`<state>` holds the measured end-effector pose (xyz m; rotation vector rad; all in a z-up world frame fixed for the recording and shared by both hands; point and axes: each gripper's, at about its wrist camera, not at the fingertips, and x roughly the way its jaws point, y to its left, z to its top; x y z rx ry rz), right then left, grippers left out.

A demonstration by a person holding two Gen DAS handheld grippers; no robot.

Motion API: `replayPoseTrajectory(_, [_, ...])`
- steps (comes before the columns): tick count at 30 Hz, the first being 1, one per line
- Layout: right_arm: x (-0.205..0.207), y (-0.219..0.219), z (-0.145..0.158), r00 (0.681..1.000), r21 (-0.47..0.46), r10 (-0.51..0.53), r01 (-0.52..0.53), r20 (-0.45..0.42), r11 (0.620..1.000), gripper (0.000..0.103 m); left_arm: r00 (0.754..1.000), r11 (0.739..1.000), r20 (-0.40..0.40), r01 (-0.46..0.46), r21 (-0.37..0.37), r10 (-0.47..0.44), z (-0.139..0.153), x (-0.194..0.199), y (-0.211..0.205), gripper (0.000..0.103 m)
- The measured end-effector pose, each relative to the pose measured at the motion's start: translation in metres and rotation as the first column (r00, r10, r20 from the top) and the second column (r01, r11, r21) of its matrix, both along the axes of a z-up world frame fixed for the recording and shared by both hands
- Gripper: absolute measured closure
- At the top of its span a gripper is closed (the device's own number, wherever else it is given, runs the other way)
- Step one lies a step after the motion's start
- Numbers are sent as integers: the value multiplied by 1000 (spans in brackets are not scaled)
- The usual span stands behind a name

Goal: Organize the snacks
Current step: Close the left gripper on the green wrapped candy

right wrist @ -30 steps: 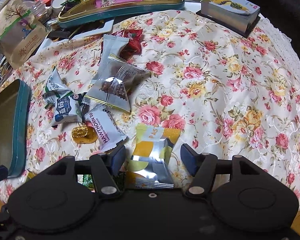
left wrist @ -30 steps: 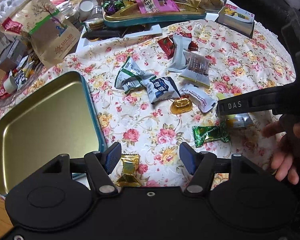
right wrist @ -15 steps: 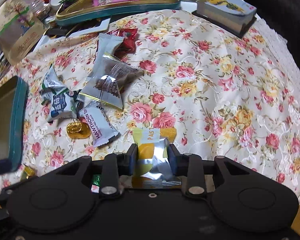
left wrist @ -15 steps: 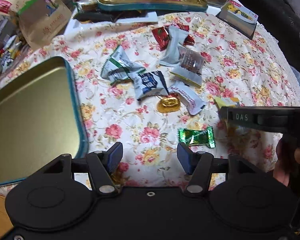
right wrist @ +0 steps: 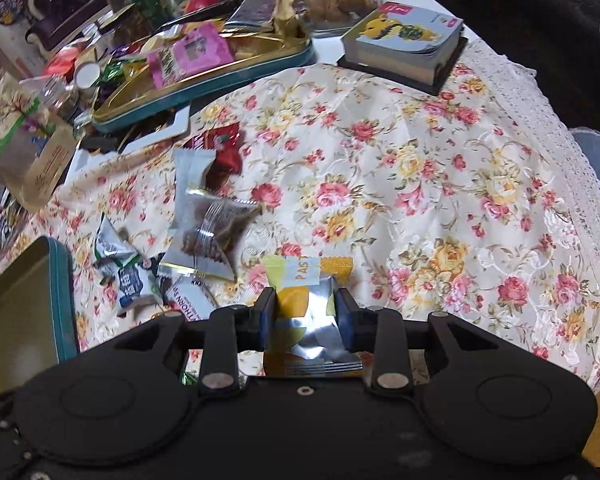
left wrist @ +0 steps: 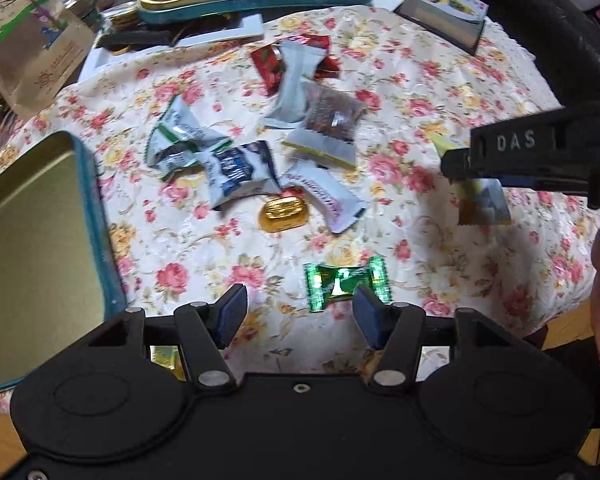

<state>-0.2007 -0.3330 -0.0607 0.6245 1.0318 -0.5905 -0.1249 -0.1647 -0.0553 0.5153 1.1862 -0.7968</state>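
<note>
Right gripper (right wrist: 304,314): jaws clamped on yellow-silver packet (right wrist: 302,312). Left gripper (left wrist: 298,314): jaws open, empty; green candy (left wrist: 346,282) at 1 o'clock.

Tablecloth (right wrist: 400,184): cream, pink and yellow roses, white lace edge. Empty tin (left wrist: 32,248): gold inside, teal rim. Held packet (right wrist: 306,300): yellow and silver, orange top corner. Twist candy (left wrist: 346,282): metallic green. Ingot candy (left wrist: 283,211): gold foil. Long sachet (left wrist: 326,198): white, red lettering. Pouch (left wrist: 238,172): navy and white. Clear packet (left wrist: 328,124): brown contents, yellow seam. Wrapper (left wrist: 268,65): red. Both grippers: black, blue pads (left wrist: 232,314).
</note>
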Motion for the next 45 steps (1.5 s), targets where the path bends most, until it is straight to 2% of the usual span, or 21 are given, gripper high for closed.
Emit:
replayPoseTrajectory(5, [-7, -6, 7, 1000, -8, -27, 27, 15, 1000, 69, 999, 999, 10, 33, -40, -33, 1, -8, -7, 42])
replayPoseTrajectory(9, [-7, -4, 14, 999, -23, -18, 19, 34, 1000, 69, 1000, 999, 8, 30, -36, -30, -2, -9, -14, 41])
replayPoseTrajectory(15, [-7, 0, 24, 998, -85, 12, -7, 58, 996, 69, 999, 999, 2, 39, -3, -39, -14, -13, -23, 41])
replayPoseTrajectory(28, [-15, -7, 29, 996, -52, -26, 31, 88, 998, 69, 1000, 998, -10, 11, 64, -10, -35, -10, -36, 41])
replayPoseTrajectory(35, [-16, -7, 29, 996, -47, -32, 37, 88, 998, 69, 1000, 998, -3, 6, 64, -6, -38, -11, -39, 40])
replayPoseTrajectory(42, [-16, -8, 28, 996, -39, -49, 52, 78, 998, 69, 1000, 999, -14, 5, 39, -4, -34, -10, -37, 52])
replayPoseTrajectory(45, [-15, -9, 28, 996, -40, -57, 60, 73, 997, 69, 999, 999, -47, -3, 37, 5, -33, -6, -35, 79])
